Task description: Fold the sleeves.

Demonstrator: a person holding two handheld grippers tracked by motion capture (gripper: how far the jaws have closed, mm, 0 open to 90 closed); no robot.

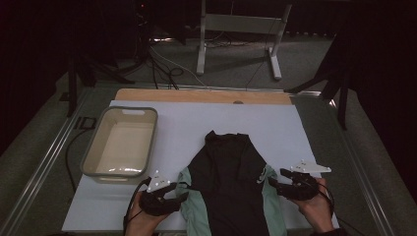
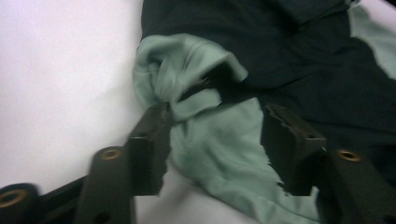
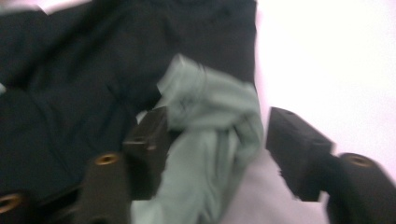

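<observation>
Overhead, basin [image 1: 119,142] beside shirt [image 1: 227,182]

**Black and Mint on a White Sheet**

The garment [image 1: 227,187] is black through its middle panel, plain and unpatterned, with pale mint-green sleeves [image 2: 205,140] at its 9 and 3 o'clock sides. The right gripper view shows the same mint fabric [image 3: 210,144] bunched against the black cloth. Both the left gripper [image 1: 183,195] and right gripper [image 1: 274,183] are black, each topped by a light grey plate; brass-coloured rings dot their jaws. The table cover [image 1: 290,132] is plain white, with a tan wooden strip [image 1: 196,95] along its 12 o'clock edge. At 10 o'clock sits a basin [image 1: 93,147] with a grey rim and cream inside.
</observation>
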